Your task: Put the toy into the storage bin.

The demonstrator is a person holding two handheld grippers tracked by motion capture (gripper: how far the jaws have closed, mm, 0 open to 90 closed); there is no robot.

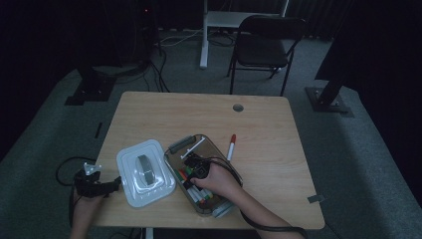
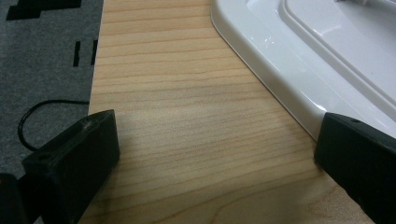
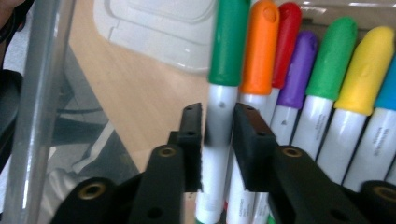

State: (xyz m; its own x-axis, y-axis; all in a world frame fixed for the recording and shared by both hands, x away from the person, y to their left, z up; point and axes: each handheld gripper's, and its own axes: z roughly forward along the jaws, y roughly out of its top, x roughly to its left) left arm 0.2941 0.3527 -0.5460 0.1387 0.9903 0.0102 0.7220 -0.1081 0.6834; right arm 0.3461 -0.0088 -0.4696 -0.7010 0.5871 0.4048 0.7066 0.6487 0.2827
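Observation:
A clear plastic box [image 1: 217, 151] on the wooden table holds several markers with coloured caps. My right gripper [image 1: 195, 169] is down inside the box, shut on a green-capped marker [image 3: 221, 88]. Beside that marker lie orange [image 3: 259, 51], red, purple [image 3: 299, 70], green and yellow markers [image 3: 364, 65]. The box's white lid [image 1: 145, 172] lies flat to the left of the box. My left gripper [image 1: 107, 186] rests at the table's left front edge, open, its right jaw next to the lid's rim [image 2: 285, 88].
One red-capped marker [image 1: 231, 146] lies loose on the table right of the box. A round cable hole [image 1: 238, 107] sits near the far edge. A folding chair [image 1: 266, 47] stands beyond the table. A black cable [image 2: 32, 116] loops on the carpet at left.

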